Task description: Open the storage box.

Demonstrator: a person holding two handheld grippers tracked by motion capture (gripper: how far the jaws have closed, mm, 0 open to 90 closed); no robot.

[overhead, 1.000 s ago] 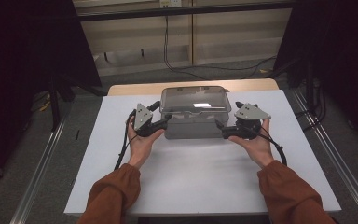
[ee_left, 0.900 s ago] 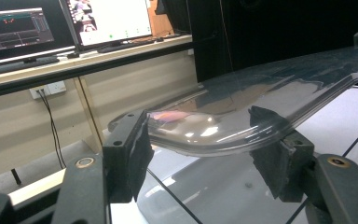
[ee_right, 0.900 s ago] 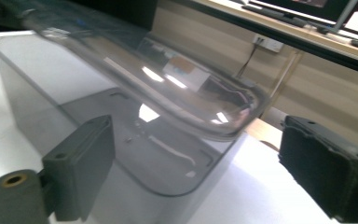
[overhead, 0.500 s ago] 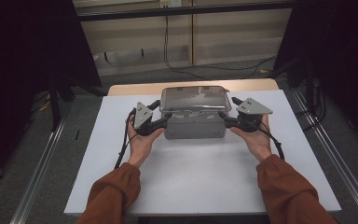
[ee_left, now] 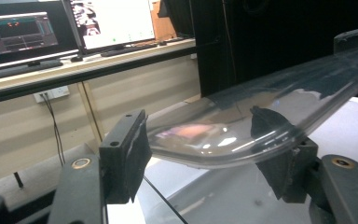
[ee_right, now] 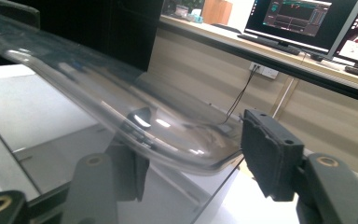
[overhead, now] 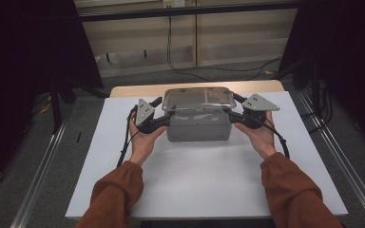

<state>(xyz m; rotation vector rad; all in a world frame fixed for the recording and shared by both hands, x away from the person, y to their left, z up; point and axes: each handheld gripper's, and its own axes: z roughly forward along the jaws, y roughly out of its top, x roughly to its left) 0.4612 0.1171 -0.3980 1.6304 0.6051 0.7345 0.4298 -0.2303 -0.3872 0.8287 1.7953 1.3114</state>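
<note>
A grey box (overhead: 198, 127) with a clear lid (overhead: 198, 99) stands on a white table (overhead: 204, 180), near its far edge. The left gripper (overhead: 164, 116) is at the left end of the lid and the right gripper (overhead: 232, 114) at the right end, each held by a hand in an orange-brown sleeve (overhead: 116, 192). The jaws reach the lid's rim, but I cannot tell their grip from here. A black cable (overhead: 126, 142) hangs from the left gripper.

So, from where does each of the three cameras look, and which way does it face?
High view: above the person's side, facing forward and down on the table; forearms, hands and both grippers show.
Left gripper view: rides the left gripper, looking along its jaws at the clear lid.
Right gripper view: rides the right gripper, likewise.
All three views share the lid.
</note>
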